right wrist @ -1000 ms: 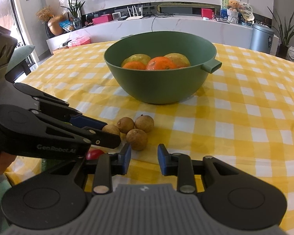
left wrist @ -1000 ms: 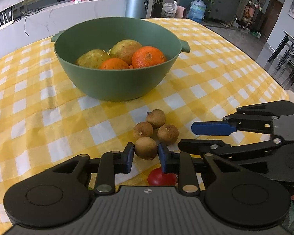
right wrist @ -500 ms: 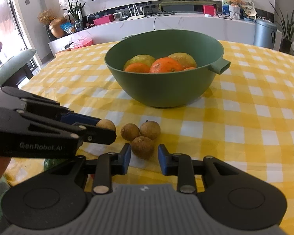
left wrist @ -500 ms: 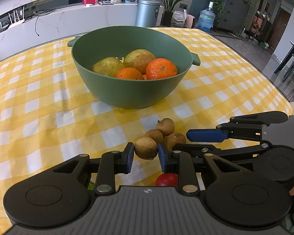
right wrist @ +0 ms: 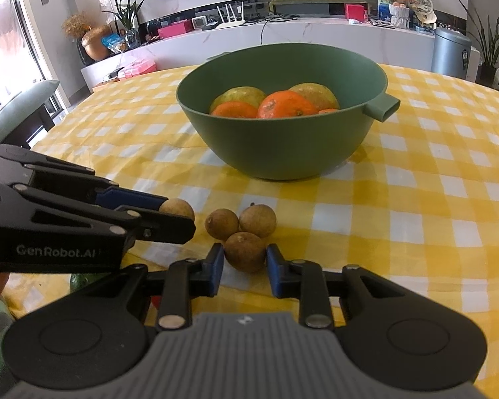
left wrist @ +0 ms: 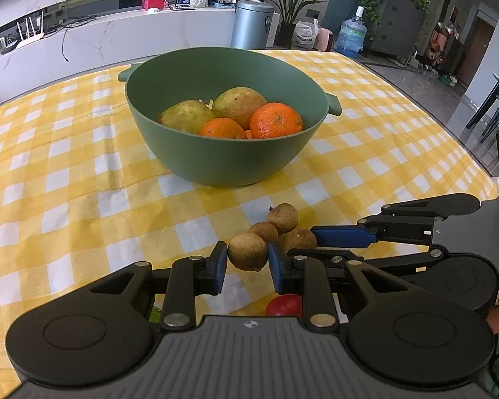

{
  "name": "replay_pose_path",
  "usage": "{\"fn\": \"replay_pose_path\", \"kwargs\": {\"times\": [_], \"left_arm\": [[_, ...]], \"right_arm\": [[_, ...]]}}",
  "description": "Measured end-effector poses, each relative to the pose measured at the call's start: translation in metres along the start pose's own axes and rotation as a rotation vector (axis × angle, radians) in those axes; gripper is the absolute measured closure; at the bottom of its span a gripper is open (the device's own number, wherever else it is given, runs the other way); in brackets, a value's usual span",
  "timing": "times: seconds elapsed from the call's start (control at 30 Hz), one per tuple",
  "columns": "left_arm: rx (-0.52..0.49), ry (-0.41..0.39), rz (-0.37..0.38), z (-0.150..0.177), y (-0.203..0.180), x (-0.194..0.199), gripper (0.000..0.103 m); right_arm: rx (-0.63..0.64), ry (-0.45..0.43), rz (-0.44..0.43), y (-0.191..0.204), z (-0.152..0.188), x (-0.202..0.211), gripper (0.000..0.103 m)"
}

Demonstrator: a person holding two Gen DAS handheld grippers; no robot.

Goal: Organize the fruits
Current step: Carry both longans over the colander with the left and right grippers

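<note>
The left gripper (left wrist: 248, 262) is clamped on one small round brown longan-like fruit (left wrist: 248, 251), blue pads pressed to both its sides, and compared with a second ago that fruit has come up off the yellow-and-white checked tablecloth (left wrist: 83, 179): it was sitting low among its neighbours, and now it rides above the cloth, with the view swung so the wide green plastic bowl with two stubby handles (left wrist: 216, 163) sits at about twelve o'clock from the fingers instead of off toward eleven. That reads as pick made, carry begun. Three more brown fruits (right wrist: 241, 229) lie in a tight cluster on the cloth at six o'clock from the bowl. In the right wrist view the right gripper (right wrist: 244, 267) has moved in on them; half a second ago the nearest one was just ahead of its tips, and now that nearest brown fruit (right wrist: 244, 251) sits between the fingers. The jaws stand partly apart with a sliver of gap on either side, so no grip yet, I'd say. The bowl already holds two yellow-green pears (left wrist: 213, 109) and at least two oranges (left wrist: 276, 119). A small red round fruit (left wrist: 283, 304) peeks out under the left gripper at the table's near edge. My read: one fruit is on its way, a second is about to be pinched, two wait.
</note>
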State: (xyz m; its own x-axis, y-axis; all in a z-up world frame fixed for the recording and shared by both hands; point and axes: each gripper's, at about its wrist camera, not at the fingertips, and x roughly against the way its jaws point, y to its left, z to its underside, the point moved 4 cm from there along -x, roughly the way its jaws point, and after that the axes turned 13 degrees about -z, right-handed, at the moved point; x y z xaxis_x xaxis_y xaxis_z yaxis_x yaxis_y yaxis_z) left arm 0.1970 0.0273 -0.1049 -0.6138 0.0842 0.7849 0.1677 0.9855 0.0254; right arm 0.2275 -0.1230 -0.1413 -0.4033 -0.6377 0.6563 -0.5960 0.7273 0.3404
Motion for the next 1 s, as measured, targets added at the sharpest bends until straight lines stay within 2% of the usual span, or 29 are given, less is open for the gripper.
{"fn": "replay_pose_path", "kwargs": {"times": [0.27,0.6,1.0], "left_arm": [[0.018,-0.032,-0.003,-0.003,0.003,0.010,0.073],[0.038,-0.120,0.009,-0.019,0.002,0.027,0.073],[0.016,-0.200,-0.038,-0.054,-0.001,0.035,0.073]], "right_arm": [[0.028,-0.035,0.000,0.005,-0.001,0.011,0.079],[0.054,-0.148,0.021,0.007,-0.010,0.035,0.079],[0.121,-0.280,0.078,0.001,-0.047,0.059,0.079]]}}
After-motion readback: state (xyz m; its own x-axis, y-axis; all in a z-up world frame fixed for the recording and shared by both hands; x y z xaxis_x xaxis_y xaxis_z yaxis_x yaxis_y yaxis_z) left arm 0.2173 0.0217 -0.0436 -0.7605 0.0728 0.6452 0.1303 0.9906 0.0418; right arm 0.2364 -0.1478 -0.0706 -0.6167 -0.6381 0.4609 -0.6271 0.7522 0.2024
